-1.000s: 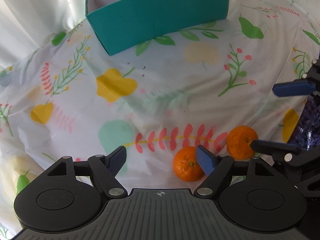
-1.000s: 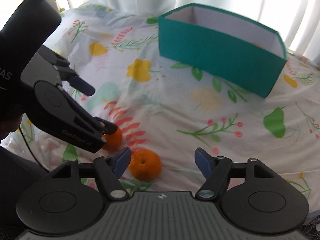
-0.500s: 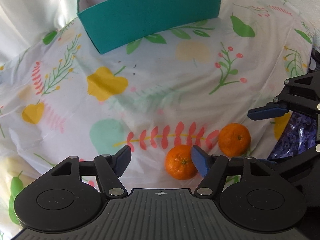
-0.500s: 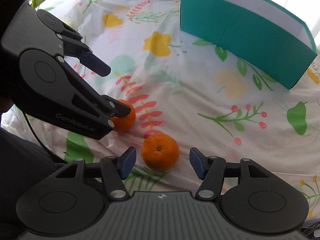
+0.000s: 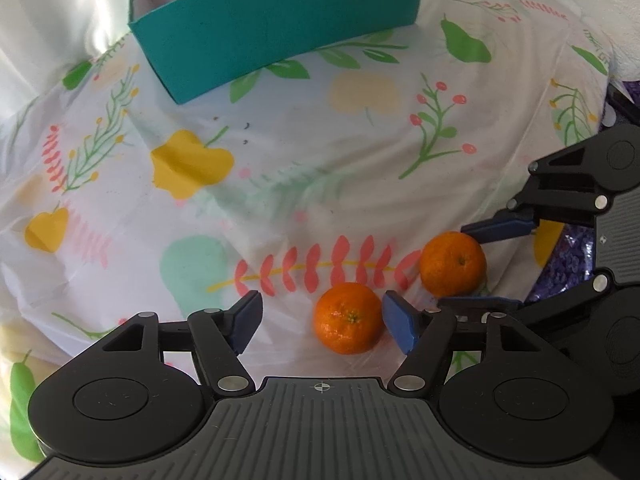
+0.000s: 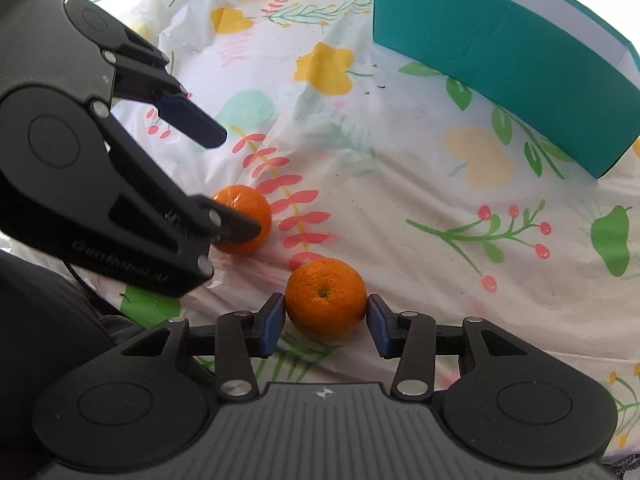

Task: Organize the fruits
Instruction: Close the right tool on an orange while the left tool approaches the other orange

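"GenRobot.AI" on left gripper (image 6: 236, 184)

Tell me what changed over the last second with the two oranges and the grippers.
The right gripper came down and its fingers have just closed onto the nearer orange. The left gripper narrowed around the other orange, only one finger touching. Both oranges and the green box stayed put on the tablecloth.
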Tool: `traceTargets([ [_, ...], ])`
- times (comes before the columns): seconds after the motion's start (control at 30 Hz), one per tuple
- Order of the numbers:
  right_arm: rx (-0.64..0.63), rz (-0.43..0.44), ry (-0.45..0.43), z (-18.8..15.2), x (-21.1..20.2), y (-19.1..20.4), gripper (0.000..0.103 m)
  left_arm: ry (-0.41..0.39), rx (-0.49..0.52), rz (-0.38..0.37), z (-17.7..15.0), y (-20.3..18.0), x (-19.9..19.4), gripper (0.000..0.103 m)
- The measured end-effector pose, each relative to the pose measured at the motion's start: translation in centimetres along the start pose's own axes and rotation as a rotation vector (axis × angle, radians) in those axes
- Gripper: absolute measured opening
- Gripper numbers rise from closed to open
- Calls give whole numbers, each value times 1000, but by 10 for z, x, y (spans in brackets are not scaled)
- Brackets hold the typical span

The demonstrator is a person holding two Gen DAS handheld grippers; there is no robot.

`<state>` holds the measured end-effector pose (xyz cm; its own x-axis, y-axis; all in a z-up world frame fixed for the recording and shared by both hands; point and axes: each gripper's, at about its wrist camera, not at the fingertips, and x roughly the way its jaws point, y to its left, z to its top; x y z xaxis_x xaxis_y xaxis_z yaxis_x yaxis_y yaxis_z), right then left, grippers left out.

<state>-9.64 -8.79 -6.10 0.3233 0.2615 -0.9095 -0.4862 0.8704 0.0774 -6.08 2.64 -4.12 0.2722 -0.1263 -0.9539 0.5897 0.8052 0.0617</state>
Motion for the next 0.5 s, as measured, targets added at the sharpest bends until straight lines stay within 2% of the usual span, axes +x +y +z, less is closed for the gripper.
traceTargets([
  [0.1, 13, 1, -3, 0, 0, -3, 44, 31, -24, -20, 1, 3, 11, 72],
  [0.23, 25, 9, -4, 0, 0, -6, 44, 42, -41, -51, 3, 6, 17, 68],
  [0.33, 30, 13, -8, -1, 1, -7, 44, 67, -36, -68, 2, 4, 27, 61],
  [0.43, 33, 19, -11, -1, 1, -9, 44, 70, -25, -55, 2, 1, 32, 59],
  [0.47, 33, 22, -12, -2, 1, -10, 44, 70, -23, -50, 3, 0, 32, 57],
  [0.5, 31, 23, -13, -1, 1, -10, 44, 66, -29, -47, 3, 1, 31, 46],
])
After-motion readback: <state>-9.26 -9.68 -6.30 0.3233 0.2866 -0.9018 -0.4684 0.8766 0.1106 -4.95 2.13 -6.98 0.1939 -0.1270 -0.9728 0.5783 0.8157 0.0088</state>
